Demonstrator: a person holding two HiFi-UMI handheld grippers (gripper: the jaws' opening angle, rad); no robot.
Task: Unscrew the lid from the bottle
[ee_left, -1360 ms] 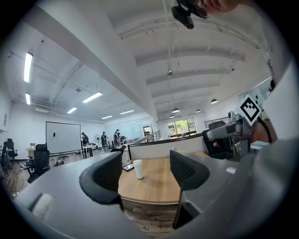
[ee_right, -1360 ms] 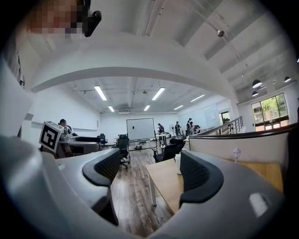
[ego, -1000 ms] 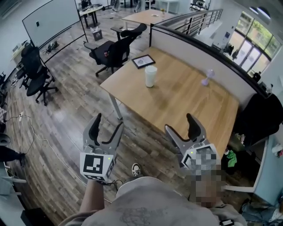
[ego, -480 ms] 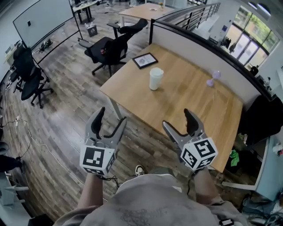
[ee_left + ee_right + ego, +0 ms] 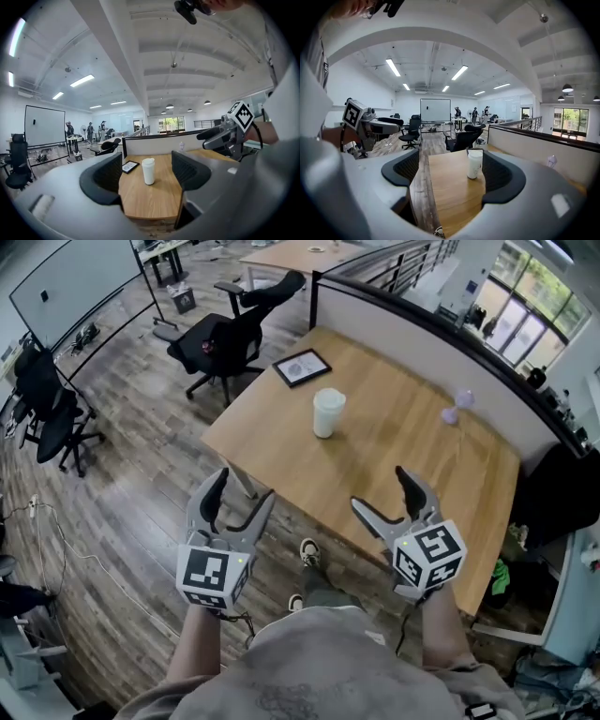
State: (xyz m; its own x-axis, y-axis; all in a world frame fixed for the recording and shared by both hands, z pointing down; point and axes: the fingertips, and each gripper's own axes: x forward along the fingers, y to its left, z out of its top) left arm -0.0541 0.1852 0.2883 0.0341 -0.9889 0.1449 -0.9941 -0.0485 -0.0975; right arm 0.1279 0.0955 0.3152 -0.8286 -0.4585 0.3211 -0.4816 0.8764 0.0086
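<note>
Wooden bench in an open office fills the head view; the bottle stands upright on it near a small frame, lid on, well apart from both grippers. It looks tall and free-standing, so a fast reach could knock it over. Twisting the lid without the body clamped would likely just spin it. The left gripper is off the bench's near corner, over the floor, and the right gripper is above the near edge. Both are held out ahead of the body, cubes toward the person, aimed forward and slightly down. In the left gripper view, the fingers are released and have just eased a little wider, framing only the distant bottle. In the right gripper view, the fingers are likewise spread and empty, also just eased wider. The bottle sits off-centre toward the right finger, so closing from this line might clip it sideways.
</note>
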